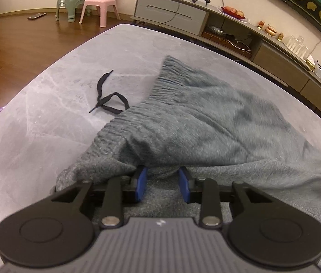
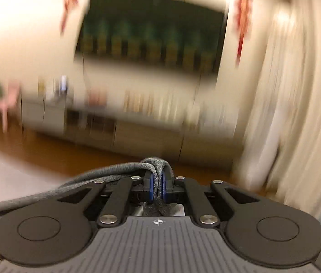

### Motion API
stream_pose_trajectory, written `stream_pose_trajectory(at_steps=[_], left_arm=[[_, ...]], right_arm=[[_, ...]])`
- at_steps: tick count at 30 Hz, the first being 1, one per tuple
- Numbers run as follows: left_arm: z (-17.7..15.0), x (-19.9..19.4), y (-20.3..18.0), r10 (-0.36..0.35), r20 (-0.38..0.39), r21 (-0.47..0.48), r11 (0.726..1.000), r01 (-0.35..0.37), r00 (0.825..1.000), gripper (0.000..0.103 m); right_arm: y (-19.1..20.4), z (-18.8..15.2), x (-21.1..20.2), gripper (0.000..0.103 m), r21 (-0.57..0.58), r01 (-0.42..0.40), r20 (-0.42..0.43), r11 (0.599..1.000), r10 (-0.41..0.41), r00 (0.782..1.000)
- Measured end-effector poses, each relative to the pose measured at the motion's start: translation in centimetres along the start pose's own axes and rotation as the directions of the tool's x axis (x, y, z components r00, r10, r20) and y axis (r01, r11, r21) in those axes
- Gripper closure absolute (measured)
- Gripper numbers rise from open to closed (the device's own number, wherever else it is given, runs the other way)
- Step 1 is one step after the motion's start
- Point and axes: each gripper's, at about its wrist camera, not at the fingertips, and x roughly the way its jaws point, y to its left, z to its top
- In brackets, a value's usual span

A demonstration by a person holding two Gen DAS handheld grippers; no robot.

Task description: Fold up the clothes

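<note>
A grey fleece garment with a gathered elastic waistband (image 1: 205, 122) lies spread on a grey marble-patterned table (image 1: 46, 104), which serves as the landmark here. The garment covers the table's middle and right part; its ribbed waistband runs diagonally toward the far edge. A black drawstring (image 1: 110, 100) trails out of the waistband onto bare tabletop just left of the cloth.

The left gripper (image 1: 163, 177) sits low at the near side of the table, its blue pads (image 1: 142, 177) spread apart with the tips tucked under a raised fold of the garment; cloth lies beneath and between the fingers, but nothing is pinched.

The right gripper (image 2: 157, 182) is lifted above the table, its pads drawn close and clamping a bunched edge of the same grey fabric (image 2: 153, 163), which drapes off to the left. The room behind it is heavily blurred.

Beyond the table's far edge stand a long low cabinet (image 1: 174, 13), a pink child's chair (image 1: 103, 2) and a green one (image 1: 74, 0) on the wooden floor.
</note>
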Motion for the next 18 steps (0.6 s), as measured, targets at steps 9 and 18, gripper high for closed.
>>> stream_pose_trajectory(at_steps=[9,18], left_arm=[[0.7,-4.8,0.7,-0.078,0.081,0.015,0.997,0.077,0.994,0.067],[10.9,-1.8,-4.2,0.02,0.095,0.097,0.995,-0.029,0.995,0.036]], right_arm=[[-2.5,-17.9,0.4,0.084,0.038,0.019,-0.561,0.999,0.006,0.828],[-7.0,-14.7,5.3,0.016,0.363,0.112,-0.508,0.925,0.096,0.856]])
